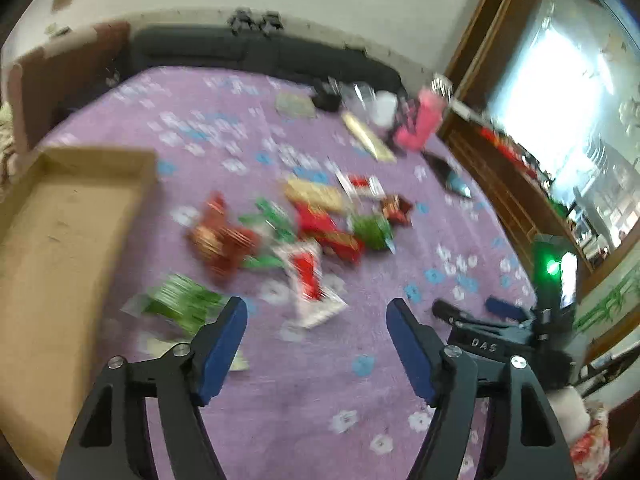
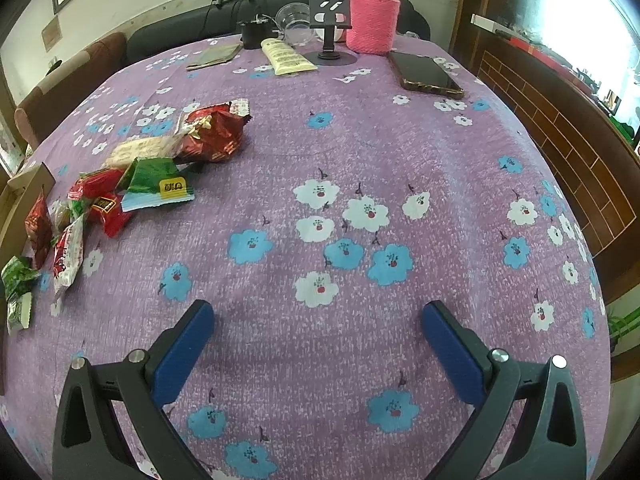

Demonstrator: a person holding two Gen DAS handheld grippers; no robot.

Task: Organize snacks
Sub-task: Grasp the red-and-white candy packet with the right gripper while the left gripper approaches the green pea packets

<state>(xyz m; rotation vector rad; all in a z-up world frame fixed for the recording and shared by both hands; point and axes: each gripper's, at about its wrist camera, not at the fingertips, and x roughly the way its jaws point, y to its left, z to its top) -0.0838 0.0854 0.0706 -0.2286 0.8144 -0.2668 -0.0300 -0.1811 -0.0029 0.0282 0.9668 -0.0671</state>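
Note:
Several red, green and white snack packets [image 1: 296, 232] lie in a loose pile on the purple flowered tablecloth [image 1: 312, 392]; the left wrist view is blurred. A brown cardboard box [image 1: 60, 232] stands open at the left. A green packet [image 1: 180, 304] lies just beyond my left gripper [image 1: 316, 312], which is open and empty above the cloth. My right gripper [image 2: 318, 316] is open and empty over bare cloth [image 2: 360, 152]. In the right wrist view the snack pile [image 2: 148, 168] lies far left, with the box corner [image 2: 32, 180] beside it.
At the table's far end stand a pink-sleeved bottle [image 2: 374, 12], a phone stand [image 2: 330, 28], a clear cup [image 2: 294, 22], a cream tube [image 2: 286, 56] and a phone [image 2: 428, 74]. The right gripper's body with a green light [image 1: 552, 268] shows at right. A wooden window frame [image 2: 560, 128] borders the right.

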